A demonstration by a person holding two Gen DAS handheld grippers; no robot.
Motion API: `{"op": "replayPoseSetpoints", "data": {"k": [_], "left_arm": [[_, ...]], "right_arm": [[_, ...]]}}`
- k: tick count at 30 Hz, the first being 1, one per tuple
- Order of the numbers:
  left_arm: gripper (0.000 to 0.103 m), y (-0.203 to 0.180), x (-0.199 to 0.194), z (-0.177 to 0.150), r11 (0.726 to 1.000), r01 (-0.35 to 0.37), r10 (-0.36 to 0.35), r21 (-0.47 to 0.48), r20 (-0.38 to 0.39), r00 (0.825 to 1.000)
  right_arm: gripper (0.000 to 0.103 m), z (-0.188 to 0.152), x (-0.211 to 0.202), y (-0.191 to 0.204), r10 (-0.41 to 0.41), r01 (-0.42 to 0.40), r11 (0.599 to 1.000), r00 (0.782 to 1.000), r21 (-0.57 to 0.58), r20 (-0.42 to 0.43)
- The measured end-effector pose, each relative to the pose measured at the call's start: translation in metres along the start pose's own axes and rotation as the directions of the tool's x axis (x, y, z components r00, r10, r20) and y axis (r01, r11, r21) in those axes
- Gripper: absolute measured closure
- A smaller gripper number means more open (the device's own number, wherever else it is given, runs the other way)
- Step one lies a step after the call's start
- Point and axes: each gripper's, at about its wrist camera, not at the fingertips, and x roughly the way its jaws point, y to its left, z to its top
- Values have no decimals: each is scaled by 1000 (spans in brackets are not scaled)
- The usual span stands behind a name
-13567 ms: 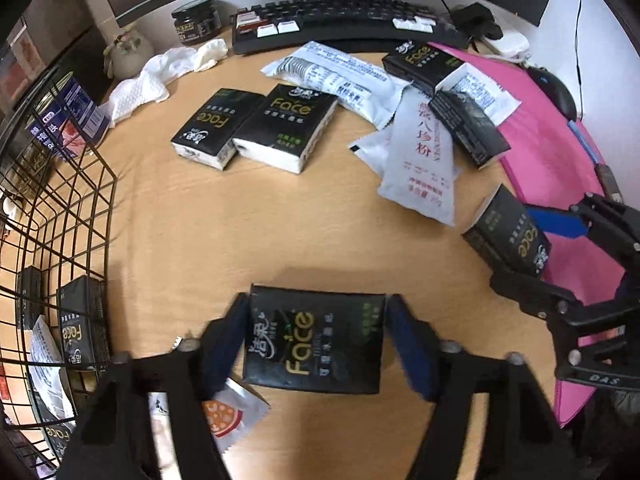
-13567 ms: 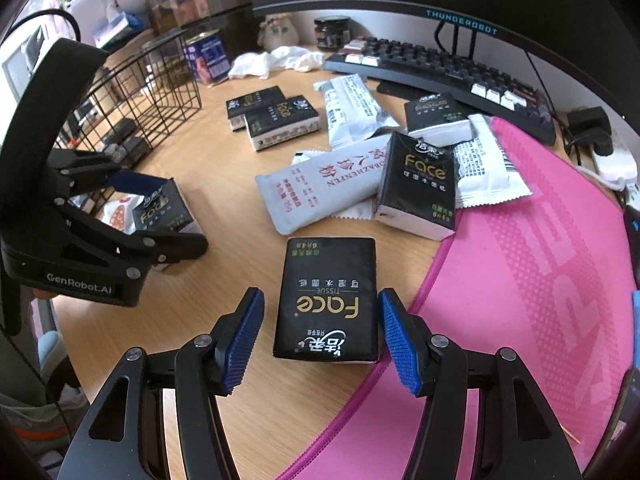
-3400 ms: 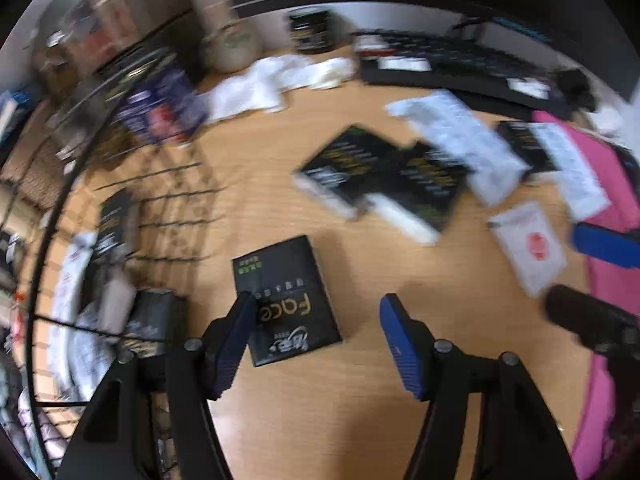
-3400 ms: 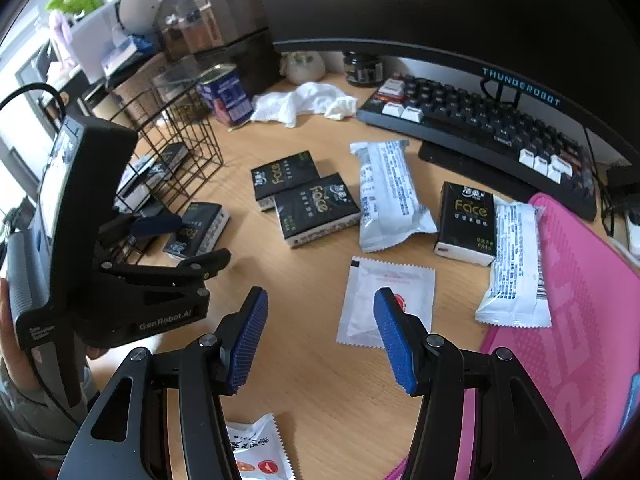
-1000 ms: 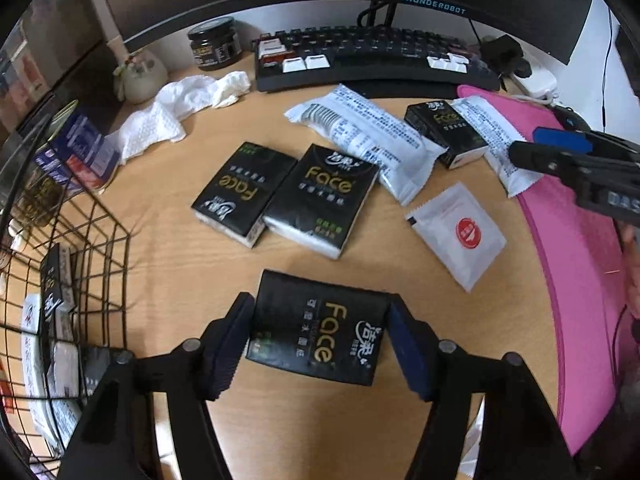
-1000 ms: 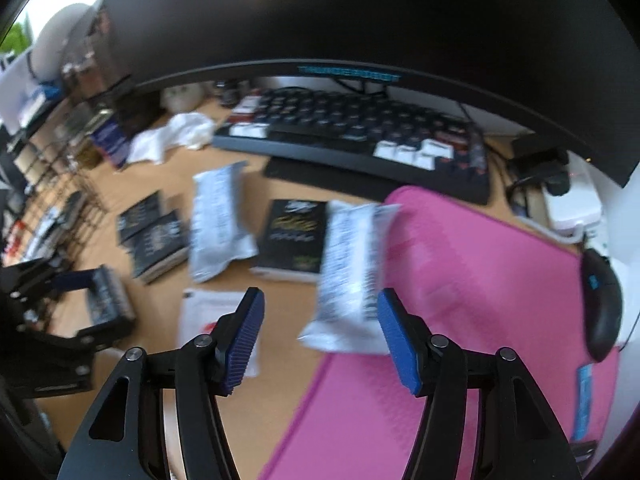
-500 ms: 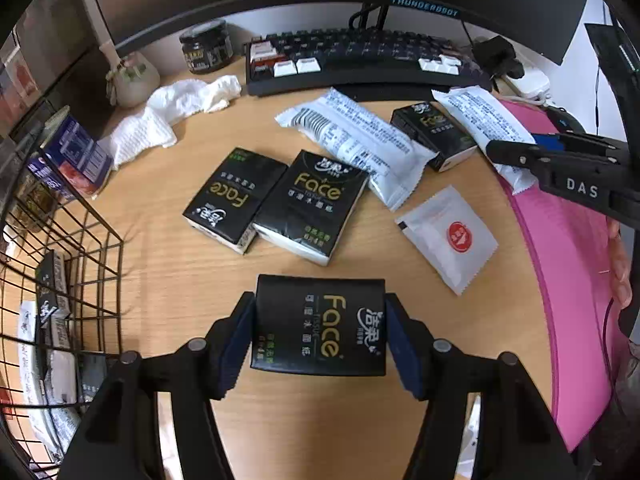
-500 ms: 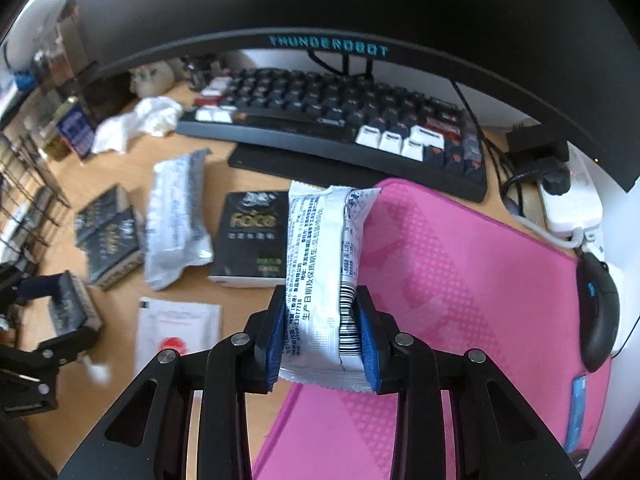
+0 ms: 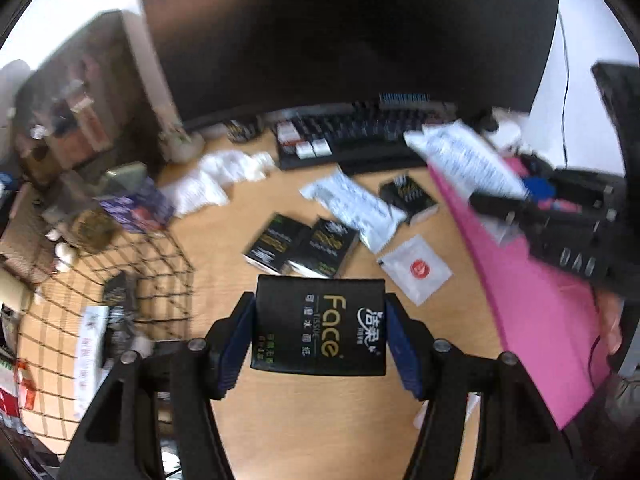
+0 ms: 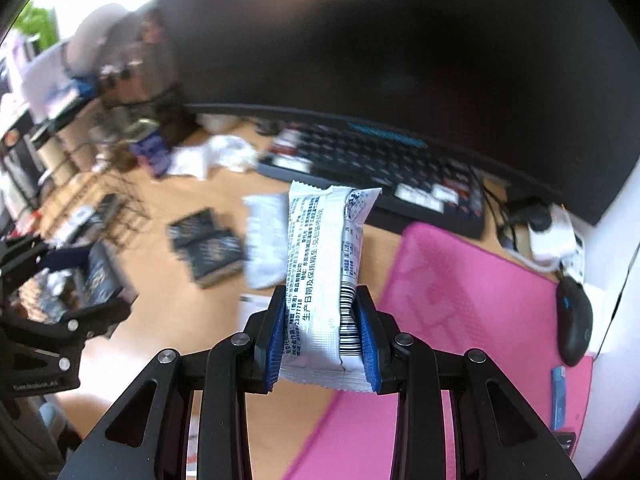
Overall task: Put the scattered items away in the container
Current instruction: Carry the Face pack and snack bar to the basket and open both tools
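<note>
Two grippers are seen, each clenched on one item above the light wooden desk (image 9: 340, 432). The left gripper (image 9: 320, 330) is closed on a black rectangular tissue pack printed "Face" in gold (image 9: 320, 326), its blue pads (image 9: 237, 338) pressed against the pack's two short ends; the pack is held flat, clear of the desk. The right gripper (image 10: 322, 338) is clamped around the lower part of a white plastic snack packet with black print and a barcode (image 10: 324, 276), which stands upright between the blue pads (image 10: 276, 344), its crimped top end tilted slightly.

The black wire basket (image 9: 132, 280) is seen at the left of the left wrist view, with several packs and packets lying inside it. On the desk, two more black tissue packs (image 9: 302, 248) lie side by side, a long white packet (image 9: 352, 208) just beyond them, a further black pack (image 9: 408, 196) beside the pink mat (image 9: 532, 300), and a flat white sachet with a red circle (image 9: 416, 270) near the held pack. A black keyboard (image 10: 376, 168) is placed below the dark monitor (image 10: 360, 48); a black mouse (image 10: 574, 322) rests at the mat's right edge.
</note>
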Motion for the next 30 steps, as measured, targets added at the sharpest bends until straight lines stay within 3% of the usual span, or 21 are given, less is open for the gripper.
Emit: {"op": "replayPoseSetpoints", "data": {"k": [7, 12, 17, 21, 30], "left_arm": [[35, 70, -64, -9, 986, -117, 127, -123, 75, 989], [35, 137, -79, -35, 949, -201, 220, -241, 54, 974], [35, 195, -70, -61, 898, -291, 302, -330, -16, 953], [35, 217, -60, -68, 887, -283, 293, -364, -30, 956], [34, 218, -40, -68, 892, -265, 264, -366, -54, 963]], "right_arm": [[71, 35, -24, 106, 164, -154, 972, 986, -180, 42], [71, 60, -21, 192, 286, -268, 915, 958, -302, 17], [71, 74, -3, 260, 372, -357, 860, 928, -365, -32], [70, 72, 15, 285, 397, -393, 841, 915, -371, -69], [69, 66, 31, 281, 400, -410, 833, 910, -373, -106]]}}
